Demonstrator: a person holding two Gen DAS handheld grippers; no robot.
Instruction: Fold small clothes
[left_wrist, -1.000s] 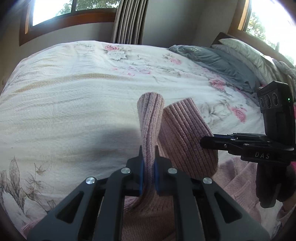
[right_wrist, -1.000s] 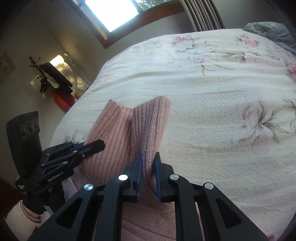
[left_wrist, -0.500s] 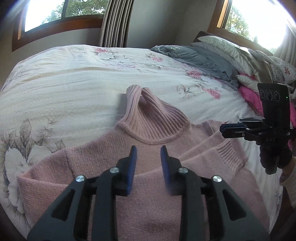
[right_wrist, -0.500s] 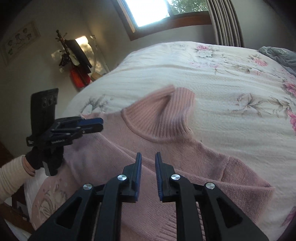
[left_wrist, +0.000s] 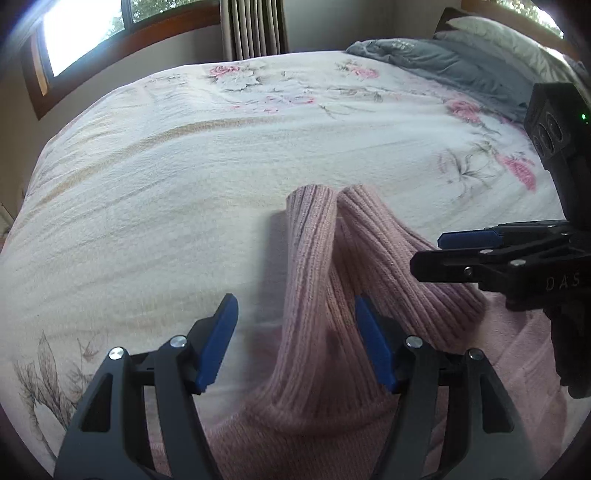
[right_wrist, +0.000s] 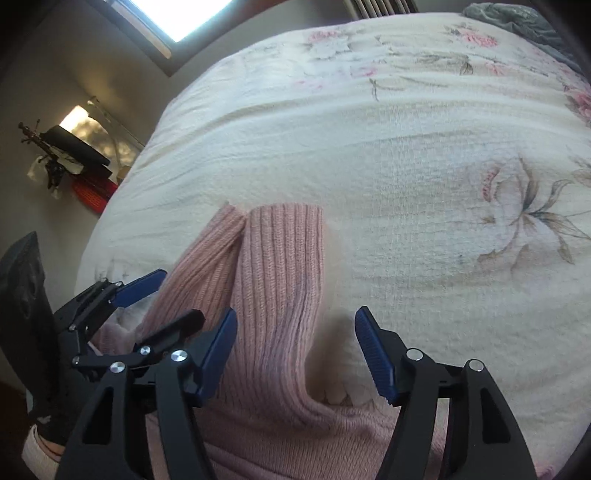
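Pink sweater (left_wrist: 314, 280) lying on floral bedspread (left_wrist: 166, 192), ribbed collar sticking up. L gripper (left_wrist: 295, 339) & R gripper (right_wrist: 295, 350) both hovering w/ jaws spread, straddling collar. "DAS" showing on R gripper body.

A pink knitted sweater (left_wrist: 332, 413) is lying on the floral bedspread (left_wrist: 184, 177), filling the lower middle and lower right of the left wrist view. Its ribbed turtleneck collar (left_wrist: 317, 243) is pointing toward the centre of the frame, creased down the middle into two raised ridges. In the right wrist view the collar (right_wrist: 280, 266) is sitting left of centre, its end squared off.
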